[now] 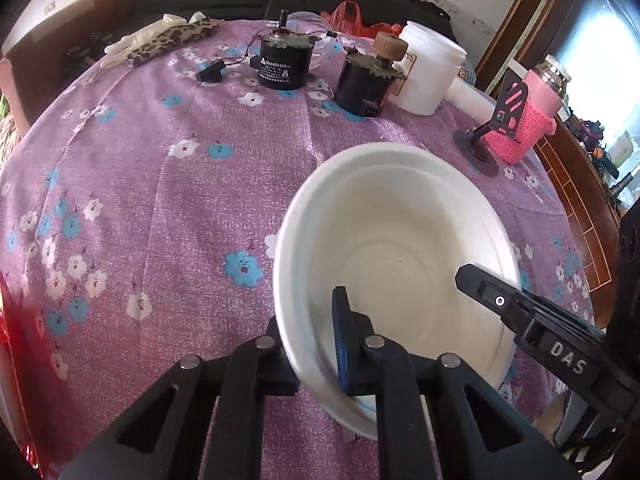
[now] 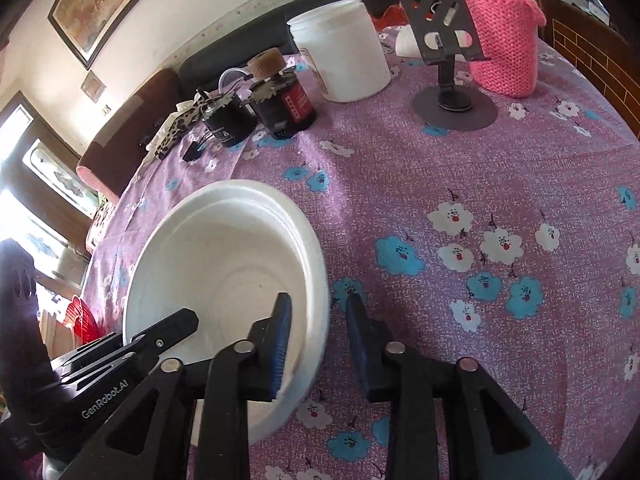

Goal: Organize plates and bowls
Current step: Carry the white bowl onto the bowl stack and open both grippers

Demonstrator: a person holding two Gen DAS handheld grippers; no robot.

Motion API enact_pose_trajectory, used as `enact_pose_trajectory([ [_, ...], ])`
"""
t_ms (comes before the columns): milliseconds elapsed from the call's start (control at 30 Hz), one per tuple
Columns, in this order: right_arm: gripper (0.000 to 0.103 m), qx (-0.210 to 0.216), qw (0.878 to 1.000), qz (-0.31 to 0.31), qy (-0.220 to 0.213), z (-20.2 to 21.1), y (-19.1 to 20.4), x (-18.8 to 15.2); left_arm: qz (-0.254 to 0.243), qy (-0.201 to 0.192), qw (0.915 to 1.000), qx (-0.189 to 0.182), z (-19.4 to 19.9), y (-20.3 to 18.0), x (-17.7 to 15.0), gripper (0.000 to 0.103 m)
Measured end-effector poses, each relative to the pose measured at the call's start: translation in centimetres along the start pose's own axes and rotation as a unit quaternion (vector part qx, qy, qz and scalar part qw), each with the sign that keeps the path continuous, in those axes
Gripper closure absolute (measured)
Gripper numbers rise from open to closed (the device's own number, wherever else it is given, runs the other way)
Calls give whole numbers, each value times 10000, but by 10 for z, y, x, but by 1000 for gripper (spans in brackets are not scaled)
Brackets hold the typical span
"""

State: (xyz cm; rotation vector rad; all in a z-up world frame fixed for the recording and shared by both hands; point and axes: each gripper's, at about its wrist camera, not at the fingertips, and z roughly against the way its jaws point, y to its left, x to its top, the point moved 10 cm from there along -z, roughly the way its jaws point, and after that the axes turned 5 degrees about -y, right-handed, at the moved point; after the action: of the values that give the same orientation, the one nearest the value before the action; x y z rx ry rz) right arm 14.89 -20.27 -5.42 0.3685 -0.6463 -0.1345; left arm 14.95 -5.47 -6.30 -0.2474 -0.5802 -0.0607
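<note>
The white bowl (image 1: 400, 264) is seen on the purple flowered tablecloth (image 1: 160, 200), toward the near side of the table, with a second rim line showing just inside its far edge, so it is judged to be a nested stack of at least two pieces rather than one. It sits well apart from the clutter along the far side: the white tub (image 1: 430, 68), the pink knitted flask (image 1: 532, 120), the phone stand (image 1: 496, 120) and the two black motors (image 1: 280, 64).

The left gripper (image 1: 316, 344) is closed on the bowl's near rim, one finger inside the wall and the other outside it, with the rim pinched between the pads. The right gripper (image 2: 318, 336) is placed astride the opposite rim, one finger inside and one outside; its jaws are narrowed, but a gap is visible beside the outer pad, so a firm grip on that side cannot be confirmed.

For the step in hand, judged to be lifting or shifting the stack, the right jaws should be closed fully onto the rim before any load is taken. The thin rim is likely to flex, so the lift should be shared evenly between both sides and the bowl kept level. If only the top piece is wanted, it should be eased up slowly so the lower one is not dragged along. The path should be kept clear of the phone stand.
</note>
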Motion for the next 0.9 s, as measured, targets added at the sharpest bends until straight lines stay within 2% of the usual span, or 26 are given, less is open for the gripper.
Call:
enact_pose_trajectory([
  [33,89,22,10000,23,-16,0,2,0,-17,-35,10000,31,3,1,0,92],
  [233,89,284,9987,209,-369,15,24,7,-110,-367,9988,300,34,7,4,91],
  [433,89,679,9947,415,-656,32,60,4,-33,-855,9948,550,86,27,7,91],
  [767,88,1218,9846,711,-1029,77,148,-14,117,-1704,9808,945,179,74,1,91],
  [900,88,1344,9814,909,-1030,92,187,-20,313,-1882,9767,983,211,103,-8,91],
])
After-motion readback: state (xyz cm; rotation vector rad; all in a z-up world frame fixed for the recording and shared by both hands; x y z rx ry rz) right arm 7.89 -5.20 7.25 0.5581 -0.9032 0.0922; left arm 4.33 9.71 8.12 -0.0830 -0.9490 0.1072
